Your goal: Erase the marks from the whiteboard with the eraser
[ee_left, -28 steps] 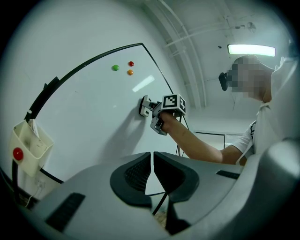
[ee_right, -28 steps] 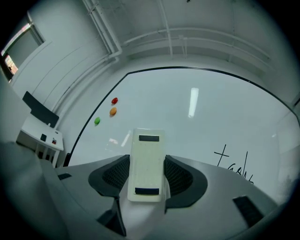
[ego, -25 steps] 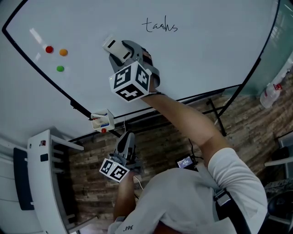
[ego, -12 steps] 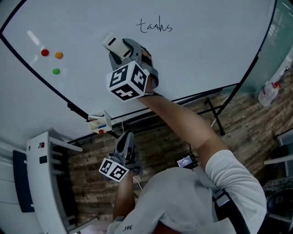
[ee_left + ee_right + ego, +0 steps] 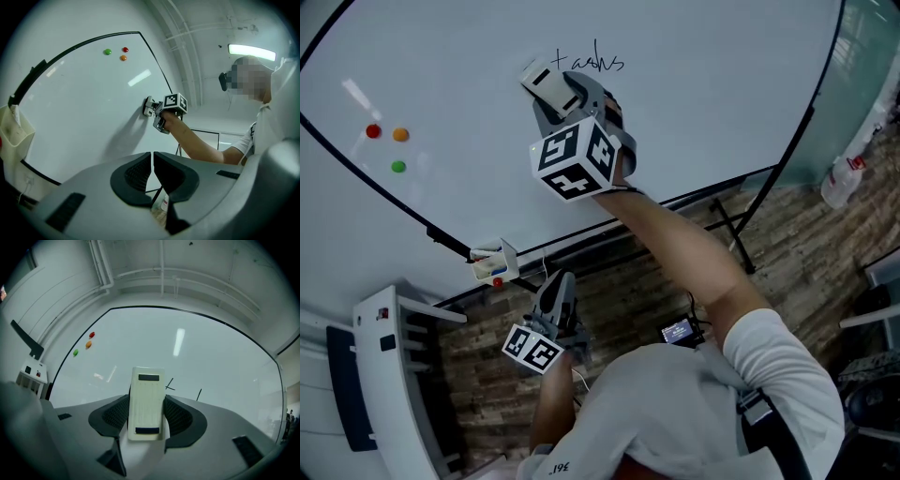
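- In the head view, the right gripper [image 5: 555, 92] is raised to the whiteboard [image 5: 722, 84]. Its jaws are clamped on the eraser [image 5: 542, 81], which sits at the left end of the handwritten word [image 5: 598, 62], right by its first letter
- The word shows as an unbroken line of black strokes, with no smear or gap that we can see. We judge the wiping not begun or barely begun, so all of the writing is left to clear
- Well to the left of the word are a red magnet [image 5: 373, 131], an orange magnet [image 5: 399, 134] and a green magnet [image 5: 397, 166]. They are not marks, and nothing else on the board looks to need erasing
- The left gripper [image 5: 557, 286] hangs low, below the board's lower edge and near the marker holder [image 5: 492, 265], taking no part in the work
- In the left gripper view, its jaws stand all but together, with only a thin slit and nothing between them. From this side the eraser looks pressed against the board, though it is too small for us to be sure of contact
- In the right gripper view, the cream eraser stands upright between the two ribbed pads, held at its sides. Two short strokes of the writing show just beyond its right edge, and the board around them is clean
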Demonstrator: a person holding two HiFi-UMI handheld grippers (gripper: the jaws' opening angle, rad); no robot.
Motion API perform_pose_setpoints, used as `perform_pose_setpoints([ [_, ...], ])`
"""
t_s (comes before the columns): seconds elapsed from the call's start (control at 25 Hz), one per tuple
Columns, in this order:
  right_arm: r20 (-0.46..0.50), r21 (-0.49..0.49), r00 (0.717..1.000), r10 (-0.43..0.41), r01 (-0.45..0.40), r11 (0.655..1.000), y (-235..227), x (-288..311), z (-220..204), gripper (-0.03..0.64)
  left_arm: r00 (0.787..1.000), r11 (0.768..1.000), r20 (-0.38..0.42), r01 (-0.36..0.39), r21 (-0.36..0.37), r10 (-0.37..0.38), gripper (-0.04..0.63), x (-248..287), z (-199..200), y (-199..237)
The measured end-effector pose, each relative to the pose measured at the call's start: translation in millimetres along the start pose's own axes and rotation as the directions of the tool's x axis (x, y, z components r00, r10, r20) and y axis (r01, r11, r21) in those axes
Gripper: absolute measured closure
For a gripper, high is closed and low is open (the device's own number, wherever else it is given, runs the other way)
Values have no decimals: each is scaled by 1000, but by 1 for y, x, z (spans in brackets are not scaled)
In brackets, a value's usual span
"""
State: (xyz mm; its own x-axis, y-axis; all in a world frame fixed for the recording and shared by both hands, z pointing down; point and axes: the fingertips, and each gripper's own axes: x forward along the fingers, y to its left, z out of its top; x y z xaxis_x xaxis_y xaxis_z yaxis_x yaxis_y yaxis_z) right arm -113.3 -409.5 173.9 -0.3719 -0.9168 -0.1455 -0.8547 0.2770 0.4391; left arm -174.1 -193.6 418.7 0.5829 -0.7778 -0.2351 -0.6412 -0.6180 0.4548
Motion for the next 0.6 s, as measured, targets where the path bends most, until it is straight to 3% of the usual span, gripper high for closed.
perform_pose_setpoints([
  [0.6, -21, 0, 999, -49, 49, 999, -57, -14, -23, 364, 999, 999, -33, 33, -4, -34, 579, 25, -13, -15],
])
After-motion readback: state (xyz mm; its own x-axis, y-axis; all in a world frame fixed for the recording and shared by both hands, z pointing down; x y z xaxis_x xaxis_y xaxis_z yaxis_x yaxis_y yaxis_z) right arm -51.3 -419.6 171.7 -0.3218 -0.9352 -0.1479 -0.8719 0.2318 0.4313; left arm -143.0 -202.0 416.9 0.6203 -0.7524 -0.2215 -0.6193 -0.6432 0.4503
